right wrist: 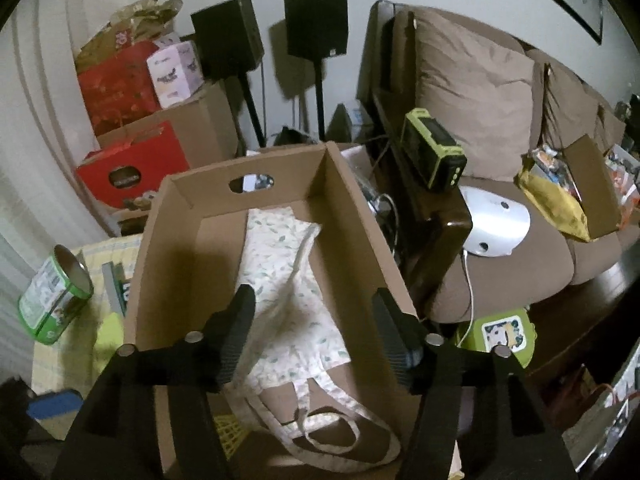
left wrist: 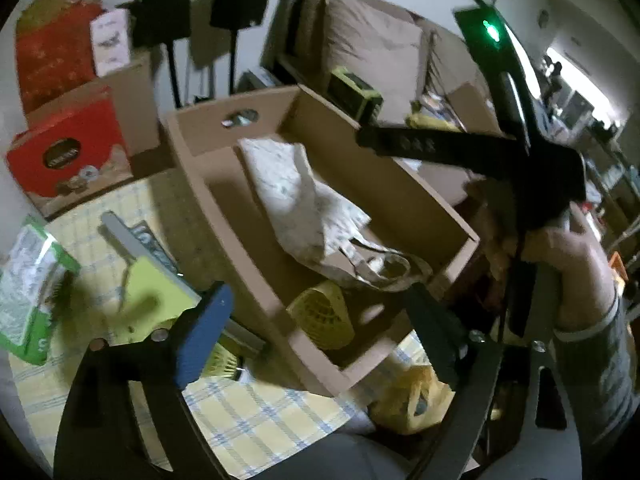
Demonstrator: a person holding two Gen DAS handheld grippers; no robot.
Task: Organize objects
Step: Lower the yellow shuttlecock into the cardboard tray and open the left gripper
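The right tool (right wrist: 310,336) hangs over the near end of the cardboard box (right wrist: 160,240), its fingers well apart with nothing pressed between them; the cloth bag (right wrist: 288,280) lies under the gap. The left tool (left wrist: 316,332) stands at the box's near left corner, its jaws likewise spread wide and empty; one finger wears a blue pad (left wrist: 204,332).

Inside the open-topped box, the pale leaf-printed bag runs lengthwise from the far wall toward the near end, where its looped handles (right wrist: 332,428) trail across the bare cardboard floor. A yellow ribbed plastic piece (left wrist: 324,316) sits in the near corner, partly under the bag. The rest of the box floor, along the left wall, is bare.

The box rests on a tabletop covered by a yellow checked cloth (left wrist: 256,412). To its left on the cloth lie a lime-green flat item (left wrist: 148,292) and a green canister (right wrist: 56,296) tipped on its side, both apart from the box wall. A yellow plastic bag (left wrist: 412,400) sits just beside the near corner.

The far wall has an oval handle hole (right wrist: 252,182). Just to the right of the box stands a sofa's dark wooden arm (right wrist: 436,224), leaving a narrow gap. Beyond are red cartons (right wrist: 132,168) and two black speakers on stands (right wrist: 316,24).
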